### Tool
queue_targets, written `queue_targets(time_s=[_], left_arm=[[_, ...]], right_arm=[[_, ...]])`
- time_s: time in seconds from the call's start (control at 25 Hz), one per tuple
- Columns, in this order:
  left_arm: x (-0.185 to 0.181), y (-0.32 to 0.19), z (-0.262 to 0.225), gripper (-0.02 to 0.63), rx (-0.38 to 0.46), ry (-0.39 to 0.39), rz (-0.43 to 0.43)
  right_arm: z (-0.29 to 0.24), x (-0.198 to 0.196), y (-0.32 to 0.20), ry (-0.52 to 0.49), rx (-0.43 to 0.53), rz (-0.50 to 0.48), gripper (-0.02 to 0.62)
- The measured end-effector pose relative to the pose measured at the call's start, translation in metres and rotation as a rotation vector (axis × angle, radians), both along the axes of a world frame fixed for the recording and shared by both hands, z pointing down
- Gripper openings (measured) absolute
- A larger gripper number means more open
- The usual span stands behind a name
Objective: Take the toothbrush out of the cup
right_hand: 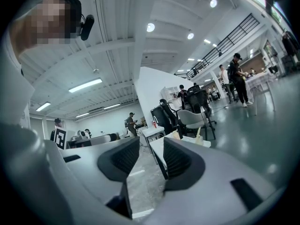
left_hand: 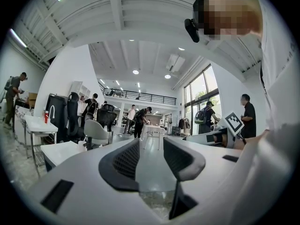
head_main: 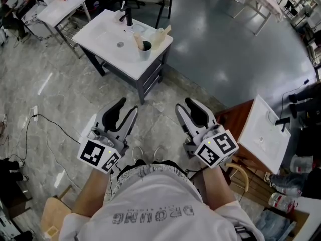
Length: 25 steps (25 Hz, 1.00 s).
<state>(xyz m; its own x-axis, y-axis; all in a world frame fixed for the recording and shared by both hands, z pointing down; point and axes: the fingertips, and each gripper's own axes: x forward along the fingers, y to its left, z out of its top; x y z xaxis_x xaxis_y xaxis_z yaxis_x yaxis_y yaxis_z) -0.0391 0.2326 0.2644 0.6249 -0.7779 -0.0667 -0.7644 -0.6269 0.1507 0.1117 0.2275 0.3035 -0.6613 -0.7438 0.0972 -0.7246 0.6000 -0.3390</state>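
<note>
Fingers (left_hand: 123, 165) of the left gripper (head_main: 128, 105): two, dark-padded, standing wide apart, nothing between them but bare floor beyond. Fingers (right_hand: 180, 161) of the right gripper (head_main: 183, 104): two, likewise spread wide, nothing held; the gap shows marble floor and the near side of a washstand.

Grippers: two, side by side at waist height, each with one marker cube, both aimed roughly level toward the washstand (head_main: 108, 34) ahead.

Cup (head_main: 145, 49): one, white with a dark mouth, upright on the washstand top, close to its right-hand corner and just beside the basin's rim. It is well apart from both pairs of fingers, with a stretch of floor between, and lies ahead of the gap between the two grippers.

Toothbrush (head_main: 138, 41): one, pale handle, standing in the cup and leaning toward the basin. Untouched by either gripper.

Faucet (head_main: 129, 17): one, black, at the far edge of the same top.

Pale object (head_main: 161, 35): one, at the right-hand corner beside the cup; its kind cannot be told.

Second washstand (head_main: 261, 134): one, white, at the right of the head view.
</note>
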Motion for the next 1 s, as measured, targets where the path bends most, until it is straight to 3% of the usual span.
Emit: queue_targets(time_s=[0.56,1.0], left_arm=[[0.045,0.007,0.002,0.175,0.007,-0.004,-0.021],[0.059,-0.021,0.0,0.175,0.013,-0.016,-0.019]], right_arm=[[0.008,0.045,0.004,-0.016,-0.002,-0.032,0.167],[0.01,0.062,-0.03,-0.036,-0.003,-0.028,0.163]])
